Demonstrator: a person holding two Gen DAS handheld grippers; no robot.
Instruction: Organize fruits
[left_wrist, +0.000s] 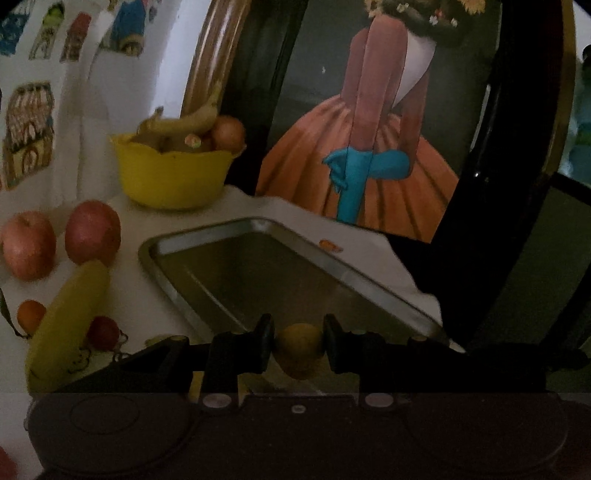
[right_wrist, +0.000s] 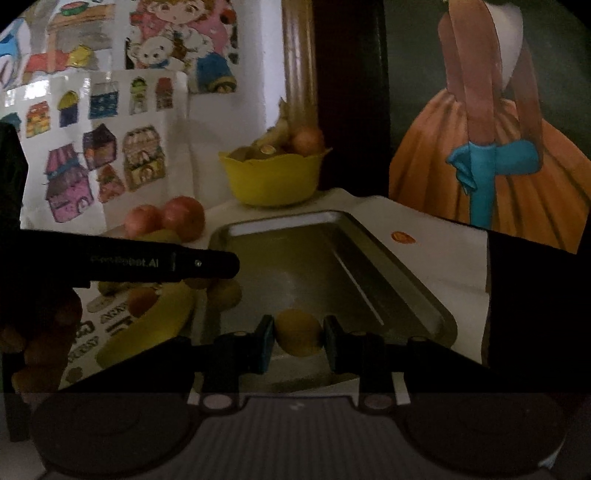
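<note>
Both pairs of jaws are clenching fruit: the left gripper (left_wrist: 298, 349) is pinching a small yellowish fruit (left_wrist: 300, 350) between its black pads, and the right gripper (right_wrist: 298, 343) is squeezing a similar yellow fruit (right_wrist: 298, 336), each piece bulging above and below the fingers. Both fruits are hanging at the near edge of a steel tray (left_wrist: 207, 317), whose floor is lying bare.

A white cloth-covered table (left_wrist: 369, 254) is carrying everything, in dim light. Behind it, a wall of coloured stickers (right_wrist: 92, 155) is filling the left, and a large framed painting (left_wrist: 369, 147) of a figure in an orange skirt is leaning at the back right.

From the left wrist, the tray's long axis is running diagonally, from its far corner at upper left toward the lower right. A long banana (left_wrist: 70, 325) is lying left of the tray, its long axis slanting from lower left up toward two red apples (left_wrist: 92, 232). A small orange (left_wrist: 31, 314) and a small red fruit (left_wrist: 103, 332) are sitting just beside the banana. A yellow bowl (left_wrist: 173, 173), heaped with bananas and round fruit, is standing beyond the tray's far corner.

Room for moving is lying over the tray; the left flank is crowded, and the cloth's right edge is dropping off close to the tray.
</note>
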